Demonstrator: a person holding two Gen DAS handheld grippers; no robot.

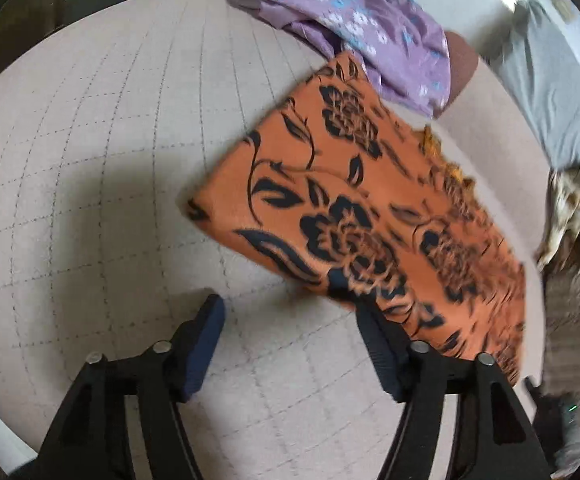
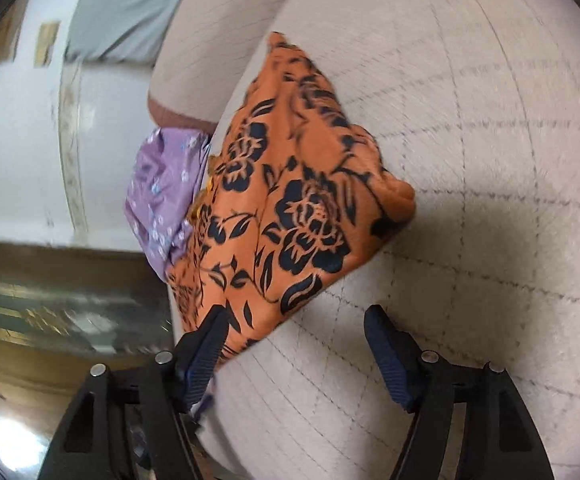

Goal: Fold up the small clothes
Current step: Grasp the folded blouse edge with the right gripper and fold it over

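Observation:
An orange cloth with black flowers (image 1: pixel 361 216) lies folded on the quilted beige surface (image 1: pixel 110 160); it also shows in the right wrist view (image 2: pixel 290 208). My left gripper (image 1: pixel 290 320) is open and empty, its right finger at the cloth's near edge. My right gripper (image 2: pixel 293 332) is open and empty, its left finger (image 2: pixel 206 352) over the cloth's near corner. A purple cloth with small flowers (image 1: pixel 353 20) lies crumpled beyond the orange one, and shows in the right wrist view (image 2: pixel 162 196).
A grey cushion (image 1: pixel 545 92) lies at the far right, also in the right wrist view (image 2: pixel 126 4). A cream patterned fabric (image 1: pixel 573 208) hangs beside it. The floor (image 2: pixel 50 320) lies past the surface's left edge.

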